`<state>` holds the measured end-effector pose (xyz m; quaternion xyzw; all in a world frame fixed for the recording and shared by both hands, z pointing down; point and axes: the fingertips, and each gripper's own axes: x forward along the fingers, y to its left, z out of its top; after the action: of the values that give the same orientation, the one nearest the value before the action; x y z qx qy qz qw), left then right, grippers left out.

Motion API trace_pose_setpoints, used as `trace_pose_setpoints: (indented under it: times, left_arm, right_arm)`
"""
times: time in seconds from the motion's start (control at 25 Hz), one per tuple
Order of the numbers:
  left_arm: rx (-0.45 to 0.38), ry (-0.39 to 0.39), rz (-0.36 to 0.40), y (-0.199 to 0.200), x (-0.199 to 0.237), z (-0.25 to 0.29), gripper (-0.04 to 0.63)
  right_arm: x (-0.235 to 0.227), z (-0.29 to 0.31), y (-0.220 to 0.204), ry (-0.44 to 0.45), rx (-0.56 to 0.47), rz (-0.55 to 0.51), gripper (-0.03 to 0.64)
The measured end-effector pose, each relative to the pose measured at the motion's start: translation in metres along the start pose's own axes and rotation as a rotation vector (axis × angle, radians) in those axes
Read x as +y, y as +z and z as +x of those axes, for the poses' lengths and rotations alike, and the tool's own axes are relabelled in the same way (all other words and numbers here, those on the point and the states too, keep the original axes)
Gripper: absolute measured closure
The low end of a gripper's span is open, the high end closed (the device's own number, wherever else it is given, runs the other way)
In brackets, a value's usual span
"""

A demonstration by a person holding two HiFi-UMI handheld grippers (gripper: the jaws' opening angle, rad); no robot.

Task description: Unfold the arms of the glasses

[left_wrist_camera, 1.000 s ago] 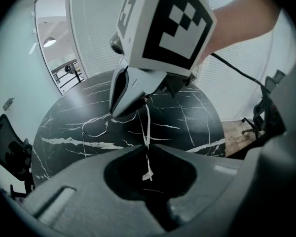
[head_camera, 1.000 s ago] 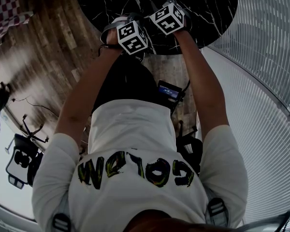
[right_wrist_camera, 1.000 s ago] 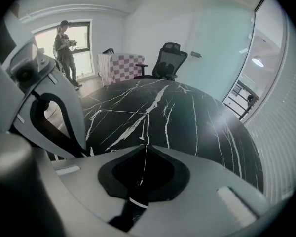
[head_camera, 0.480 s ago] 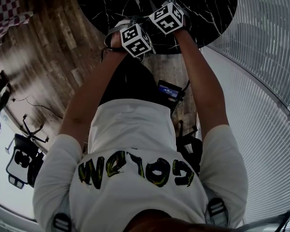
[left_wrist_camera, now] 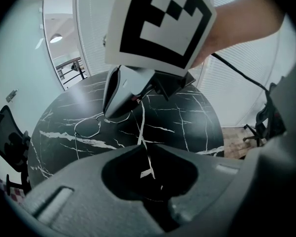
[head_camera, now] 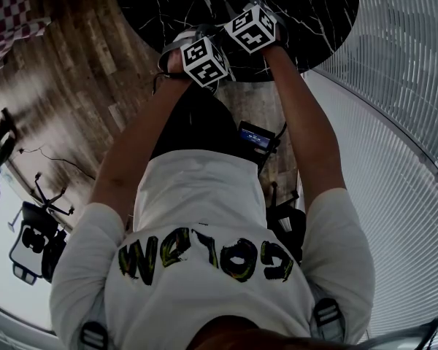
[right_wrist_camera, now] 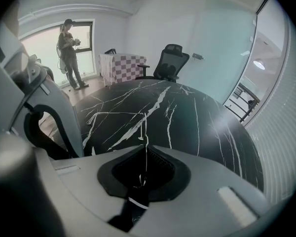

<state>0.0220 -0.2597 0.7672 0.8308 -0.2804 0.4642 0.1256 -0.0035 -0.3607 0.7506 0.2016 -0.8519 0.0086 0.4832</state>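
Forearms reach forward side by side from the white shirt [head_camera: 204, 195] to the near rim of the round black marble table [head_camera: 314, 20], and both tools tip steeply down toward its top. The left marker cube [head_camera: 204, 59] sits just beside the right marker cube [head_camera: 252, 28] and a little nearer the body, the two almost touching.

The glasses [left_wrist_camera: 89, 126], a thin wire pair, are at the tabletop between the two tools. I cannot tell whether the frame rests on the marble or hangs just over it. In the left gripper view one temple [left_wrist_camera: 141, 127] runs from the frame back into the left gripper [left_wrist_camera: 155, 186]. Its jaws have just been easing apart and now stand parted a little, with the flat temple tip lying loose in the gap. The right gripper [right_wrist_camera: 138, 186] shows much the same with the other temple [right_wrist_camera: 146, 132]. Its jaws have also just been opening; a narrow slot shows between them, and the wire end sits there without a clear pinch. Seen from the left gripper view, the right gripper's grey jaw hangs just over the frame.

Against a second ago, the left marker cube has shifted slightly toward the right one and rolled a touch. The right marker cube and its forearm sit where they were.
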Motion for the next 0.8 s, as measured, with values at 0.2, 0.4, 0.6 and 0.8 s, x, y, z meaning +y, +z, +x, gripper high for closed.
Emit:
trace_pose_setpoints:
  times: [0.2, 0.4, 0.6, 0.8]
  left_arm:
    - [-0.005, 0.0, -0.004, 0.0, 0.002, 0.002, 0.525]
    - [-0.015, 0.005, -0.004, -0.001, 0.008, -0.002, 0.506]
    - [-0.043, 0.016, -0.017, 0.005, 0.012, -0.014, 0.502]
    - [-0.062, 0.035, -0.03, 0.009, 0.018, -0.028, 0.502]
  right_arm:
    - [0.001, 0.002, -0.002, 0.003, 0.004, -0.003, 0.574]
    - [0.0, -0.001, -0.001, 0.004, -0.006, 0.006, 0.554]
    - [-0.003, -0.013, 0.002, -0.002, -0.023, 0.017, 0.549]
    - [-0.008, -0.03, 0.005, -0.017, -0.052, 0.043, 0.54]
